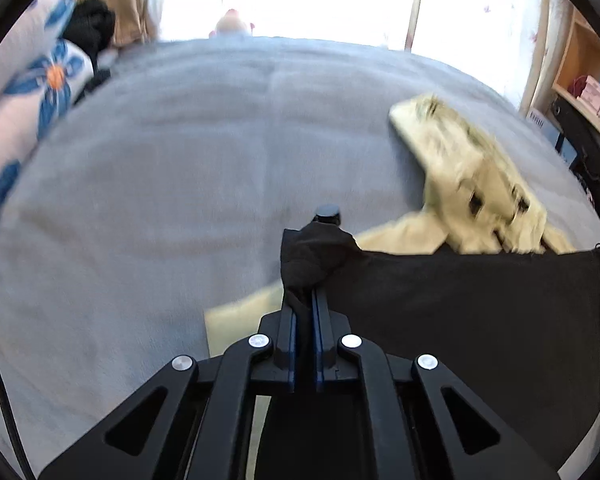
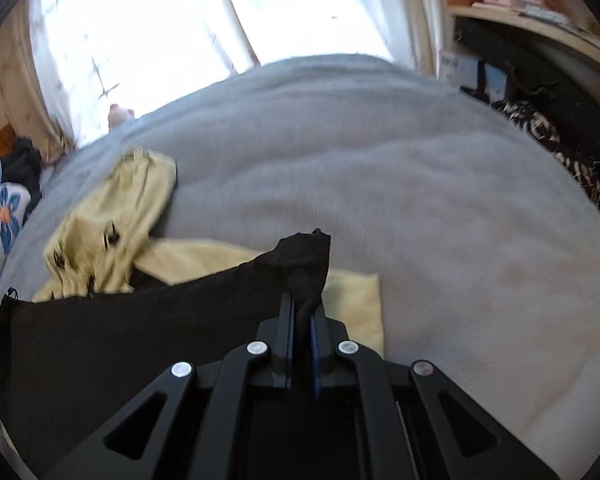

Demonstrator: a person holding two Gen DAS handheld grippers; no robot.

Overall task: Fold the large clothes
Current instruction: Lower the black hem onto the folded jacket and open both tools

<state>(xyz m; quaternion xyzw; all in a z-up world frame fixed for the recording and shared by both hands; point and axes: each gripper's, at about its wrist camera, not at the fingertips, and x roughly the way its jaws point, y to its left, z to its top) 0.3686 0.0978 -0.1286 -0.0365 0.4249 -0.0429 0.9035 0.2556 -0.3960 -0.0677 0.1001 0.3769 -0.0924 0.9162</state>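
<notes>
The left tool point(image 1: 305, 300) and right tool point(image 2: 305, 304) each pinch a corner of the black cloth point(image 1: 460, 300), stretched above the bed point(image 1: 180, 160).

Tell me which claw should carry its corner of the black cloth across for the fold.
Probably the left claw. Both it and the right claw are shut on corners of the black cloth, but open grey bed lies ahead of the left; the yellow garment sits off to its right.
</notes>
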